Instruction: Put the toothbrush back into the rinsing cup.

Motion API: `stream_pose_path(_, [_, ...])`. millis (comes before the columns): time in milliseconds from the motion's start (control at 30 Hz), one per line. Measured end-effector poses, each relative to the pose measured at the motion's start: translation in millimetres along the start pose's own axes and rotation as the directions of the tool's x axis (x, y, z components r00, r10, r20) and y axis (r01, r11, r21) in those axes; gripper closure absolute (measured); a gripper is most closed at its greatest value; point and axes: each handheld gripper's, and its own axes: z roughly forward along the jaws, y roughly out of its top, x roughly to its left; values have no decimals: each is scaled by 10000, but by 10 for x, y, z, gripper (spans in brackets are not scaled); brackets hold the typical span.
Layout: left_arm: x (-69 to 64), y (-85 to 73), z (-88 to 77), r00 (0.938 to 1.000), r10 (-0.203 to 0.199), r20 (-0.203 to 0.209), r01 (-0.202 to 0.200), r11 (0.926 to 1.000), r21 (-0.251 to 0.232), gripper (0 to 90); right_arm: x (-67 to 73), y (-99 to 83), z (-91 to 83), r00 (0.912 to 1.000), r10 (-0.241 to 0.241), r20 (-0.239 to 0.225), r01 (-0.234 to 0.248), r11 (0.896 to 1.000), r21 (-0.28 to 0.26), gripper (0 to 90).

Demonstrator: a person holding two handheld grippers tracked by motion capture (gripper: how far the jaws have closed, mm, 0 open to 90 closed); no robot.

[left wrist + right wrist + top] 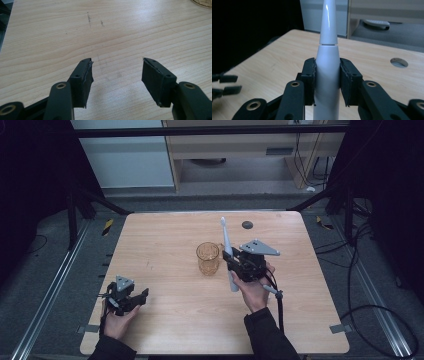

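toothbrush point(227, 251) upright, clamped in right gripper point(231, 261)

The high view looked forward and down from above the person's side, taking in the whole table point(165, 330). The left gripper view sat low and close over the same tabletop, facing across bare wood. The right gripper view looked along the toothbrush point(327, 75) toward the table's far edge.

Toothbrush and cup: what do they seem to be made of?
The toothbrush looks like smooth white plastic, glossy: a bright highlight runs along its neck. The cup seems clear amber-tinted glass or plastic, since the table shows through it; which of the two I cannot tell.
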Motion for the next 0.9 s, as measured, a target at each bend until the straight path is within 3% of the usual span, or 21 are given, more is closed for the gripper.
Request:
stream_pose_path(533, [-6, 7, -23, 10000, -44, -22, 44, 9997, -228, 428, 41, 202, 167, 9991, 300, 303, -255, 9896, -1413, 676])
stream_pose_path(900, [-7, 11, -32, 10000, -47, 31, 48, 9995, -298, 436, 80, 309, 282, 9985, 379, 404, -294, 9807, -1934, 675])
